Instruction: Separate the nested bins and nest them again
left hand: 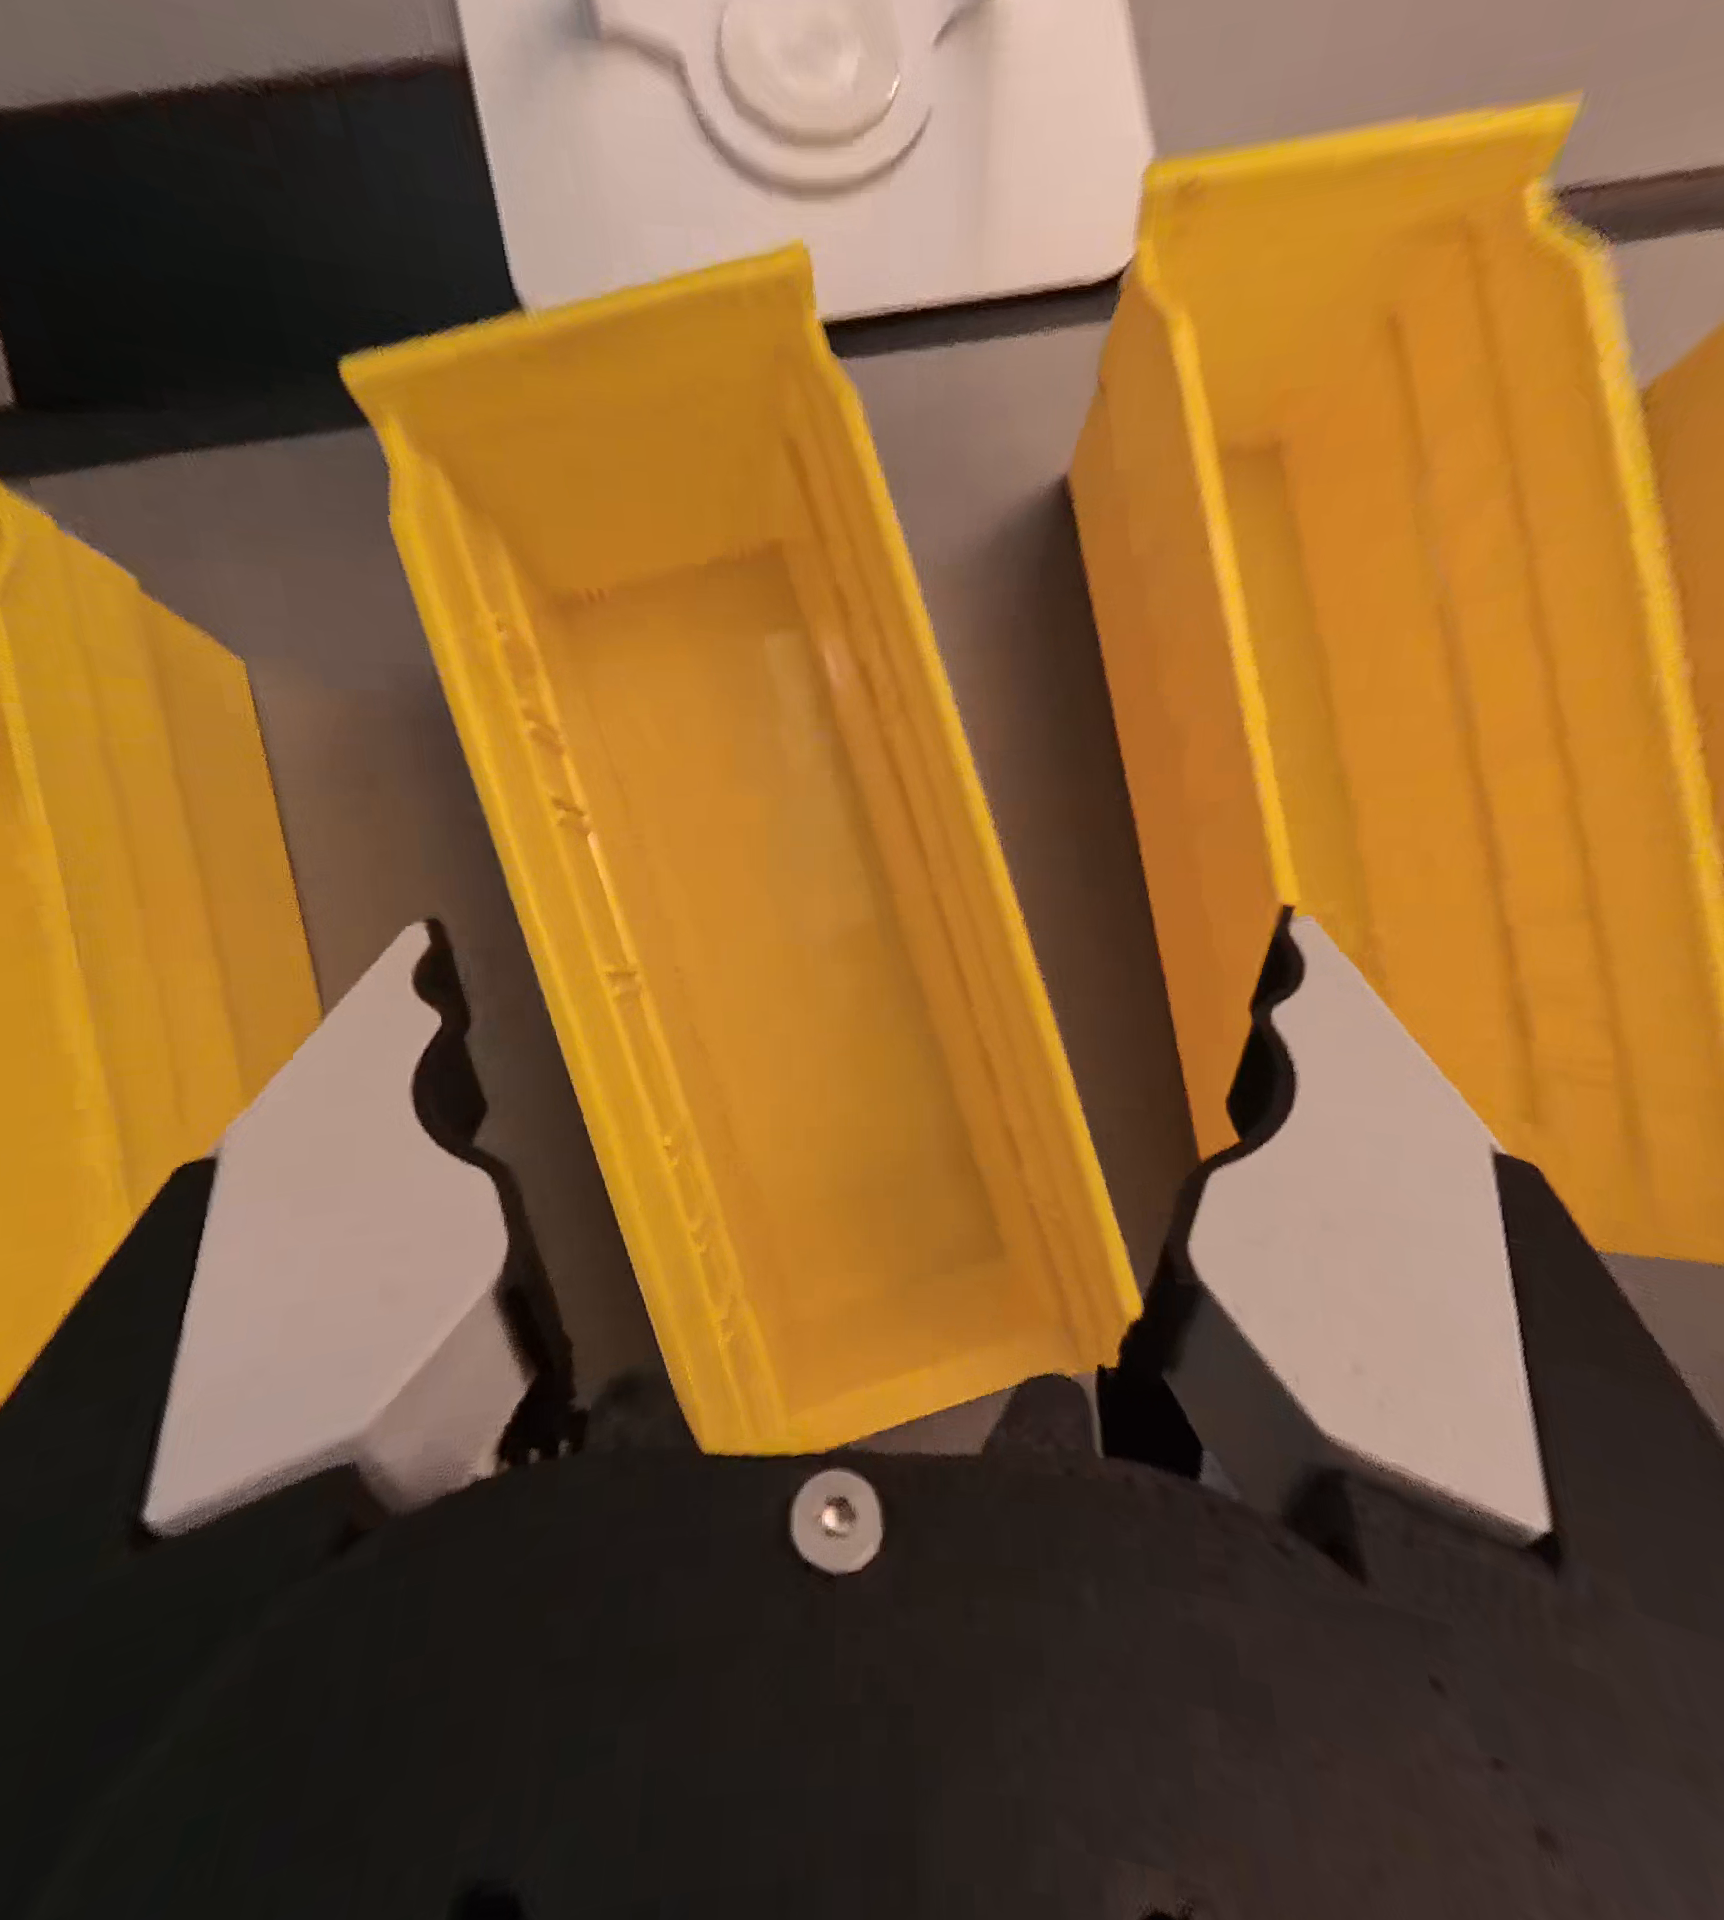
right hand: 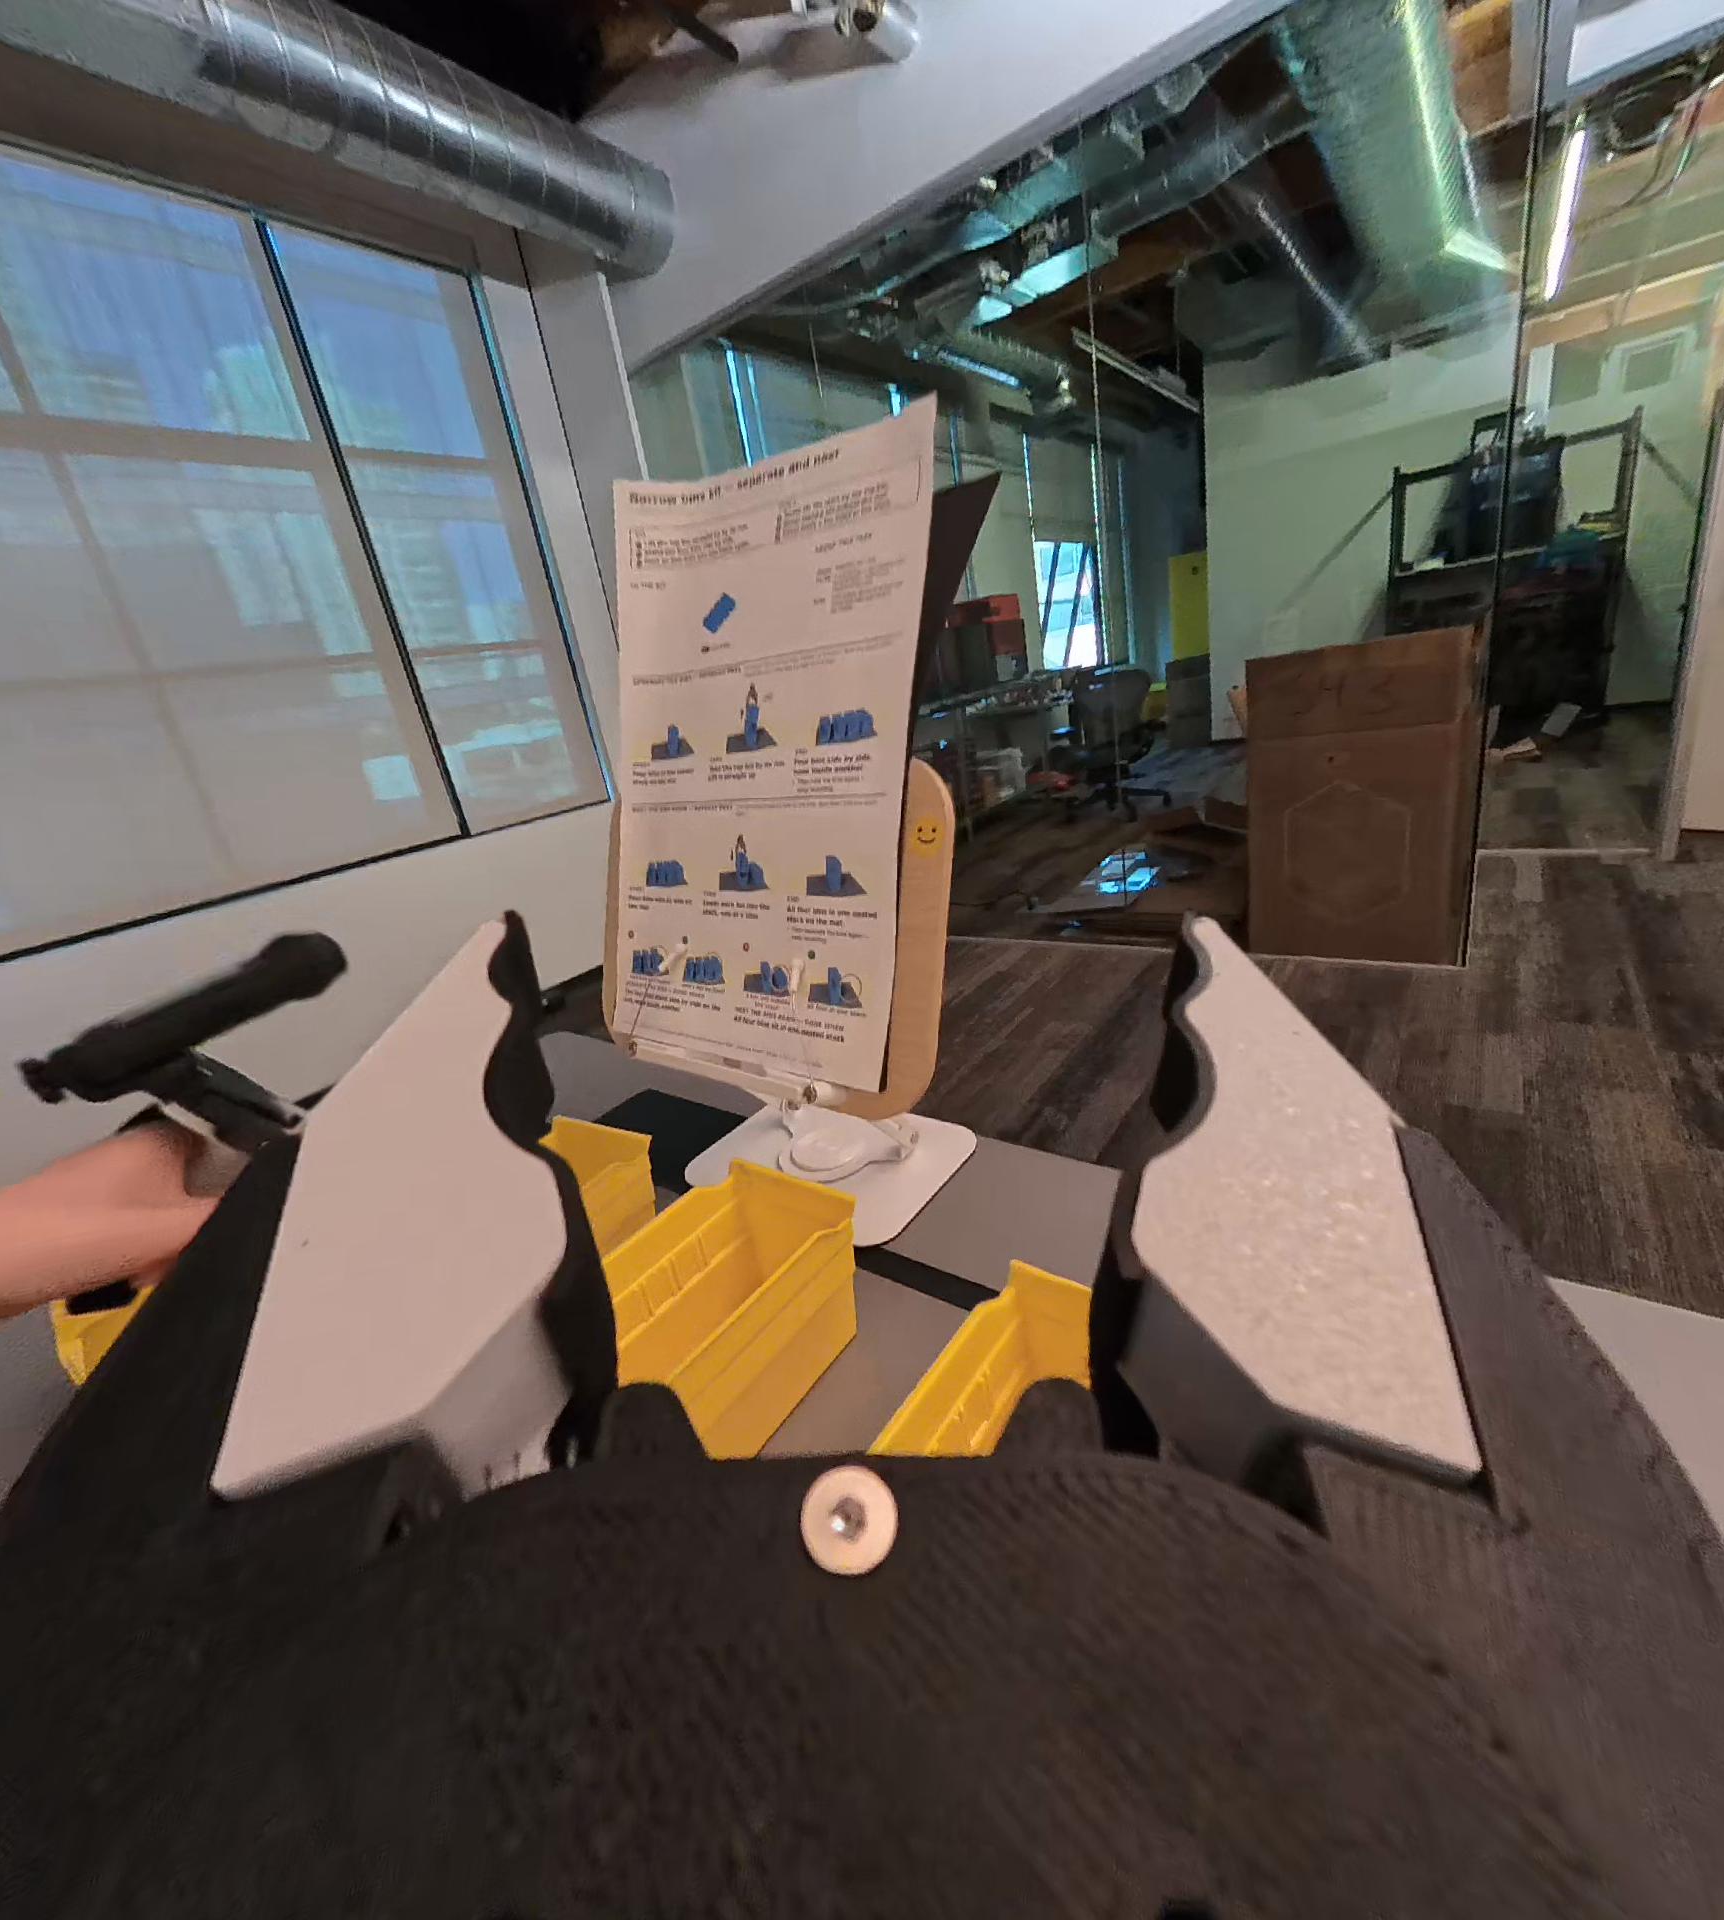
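A: Bins are sitting apart on the grey table (left hand: 983,540), side by side, none nested that I can see. Mid bin (left hand: 733,831) is lying right between my L gripper (left hand: 858,1023) fingers.

B: Are you gripping it?

A: No. L jaws are standing wide, daylight showing between each pad and the bin walls, esp. at the left finger (left hand: 370,1143). Near right corner of the bin is coming very close to the right finger base, can't say if it's touching. Counting it as open.

B: Which way is the bin running?

A: Long axis is pointing away from me, roughly along the fingers, twisted a bit so the far end is leaning left. Open top is facing the cam. Right bin (left hand: 1409,727) is just beside my right fingertip; left bin (left hand: 58,831) is sitting off to the other side.

B: And the R gripper (right hand: 847,1023)?

A: Hanging higher and further back, jaws open on nothing, looking over the bins (right hand: 733,1299) at the sheet (right hand: 775,727) on its stand. So L is clearly nearer.

B: Next move?

A: I'm thinking: square L to the bin's axis, then close across the short walls. With that twist, one pad might be catching first and skewing it.
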Tool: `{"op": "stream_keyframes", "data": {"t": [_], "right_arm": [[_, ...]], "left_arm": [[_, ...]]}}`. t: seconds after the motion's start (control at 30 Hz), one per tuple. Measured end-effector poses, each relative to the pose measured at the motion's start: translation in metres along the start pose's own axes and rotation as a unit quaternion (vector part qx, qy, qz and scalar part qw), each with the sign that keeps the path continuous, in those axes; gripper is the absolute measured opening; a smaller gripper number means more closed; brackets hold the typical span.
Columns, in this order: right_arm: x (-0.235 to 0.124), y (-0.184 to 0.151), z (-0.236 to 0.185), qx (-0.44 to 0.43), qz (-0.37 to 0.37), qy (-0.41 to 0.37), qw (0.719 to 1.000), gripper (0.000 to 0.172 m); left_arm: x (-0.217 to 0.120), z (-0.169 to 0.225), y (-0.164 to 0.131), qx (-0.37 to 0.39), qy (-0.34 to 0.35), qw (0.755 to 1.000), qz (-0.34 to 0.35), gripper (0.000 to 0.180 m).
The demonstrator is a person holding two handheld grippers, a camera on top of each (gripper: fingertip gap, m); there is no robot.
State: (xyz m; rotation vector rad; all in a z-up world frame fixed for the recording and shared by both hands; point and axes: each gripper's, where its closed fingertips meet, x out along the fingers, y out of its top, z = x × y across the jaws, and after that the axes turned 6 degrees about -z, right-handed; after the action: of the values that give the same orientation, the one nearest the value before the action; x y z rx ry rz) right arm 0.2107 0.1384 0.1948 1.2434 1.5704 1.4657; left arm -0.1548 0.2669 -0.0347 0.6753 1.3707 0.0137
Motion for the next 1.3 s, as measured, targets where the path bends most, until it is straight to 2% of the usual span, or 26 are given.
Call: {"op": "stream_keyframes", "data": {"t": [0.13,0.27,0.4,0.63,0.87,1.1,1.2,1.3], "right_arm": [[-0.021,0.014,0.008,0.013,0.029,0.004,0.999,0.115],[-0.028,0.016,0.009,0.04,0.027,0.03,0.998,0.114],[-0.028,0.013,0.008,0.058,0.02,0.049,0.997,0.114],[-0.035,0.015,0.007,0.11,0.027,0.097,0.989,0.11],[-0.034,0.012,0.013,0.125,0.025,0.103,0.986,0.109],[-0.026,0.004,0.008,0.122,0.004,0.108,0.987,0.108],[-0.025,0.003,0.009,0.122,0.001,0.104,0.987,0.108],[-0.024,0.001,0.01,0.127,-0.001,0.105,0.986,0.108]], "left_arm": [[0.03,-0.01,-0.016,-0.036,0.025,0.996,-0.078,0.154],[0.051,-0.017,-0.03,-0.063,0.041,0.988,-0.134,0.156],[0.058,-0.021,-0.034,-0.068,0.052,0.983,-0.164,0.134],[0.053,-0.018,-0.037,-0.058,0.061,0.973,-0.213,0.115],[0.03,-0.003,-0.028,-0.02,0.083,0.966,-0.246,0.11],[-0.04,0.033,0.013,0.034,0.134,0.965,-0.223,0.113],[-0.055,0.069,0.027,0.045,0.111,0.974,-0.192,0.115],[-0.048,0.108,0.03,0.048,0.053,0.979,-0.191,0.116]]}}
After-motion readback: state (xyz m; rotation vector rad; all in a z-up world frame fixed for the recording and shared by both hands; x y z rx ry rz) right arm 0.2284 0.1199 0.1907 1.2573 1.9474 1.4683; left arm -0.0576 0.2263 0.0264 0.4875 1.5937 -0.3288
